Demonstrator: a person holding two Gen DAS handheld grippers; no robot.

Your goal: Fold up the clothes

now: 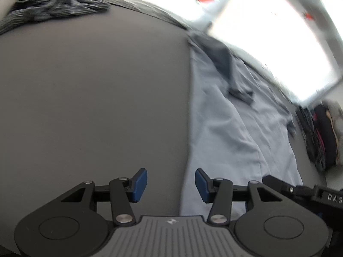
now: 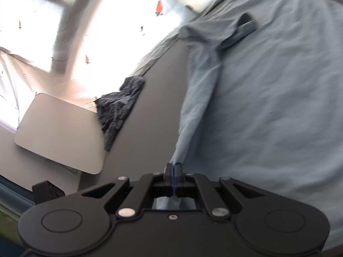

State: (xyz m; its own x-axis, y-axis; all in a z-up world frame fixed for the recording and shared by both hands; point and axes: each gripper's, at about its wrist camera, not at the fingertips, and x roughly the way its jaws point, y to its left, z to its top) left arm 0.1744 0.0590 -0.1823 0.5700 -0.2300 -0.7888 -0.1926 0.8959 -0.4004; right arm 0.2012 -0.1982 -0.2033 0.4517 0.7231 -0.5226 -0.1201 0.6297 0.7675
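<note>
- Your right gripper (image 2: 173, 168) is pinched tight on an edge of the light blue shirt (image 2: 268, 98); a tuft pokes through behind the pads, so the grip looks secure. Keep it.
- Your left gripper (image 1: 171, 183) hangs spread and empty above the shirt's edge on the grey table (image 1: 90, 90). Lower it onto that edge before pinching.
- Carry the fold clear of the dark patterned garment (image 2: 120, 107) farther off.

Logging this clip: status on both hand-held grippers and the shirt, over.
Right hand-held gripper shut on light blue shirt edge. Left hand-held gripper open, empty, over shirt's edge. Dark checked garment lies apart.
</note>
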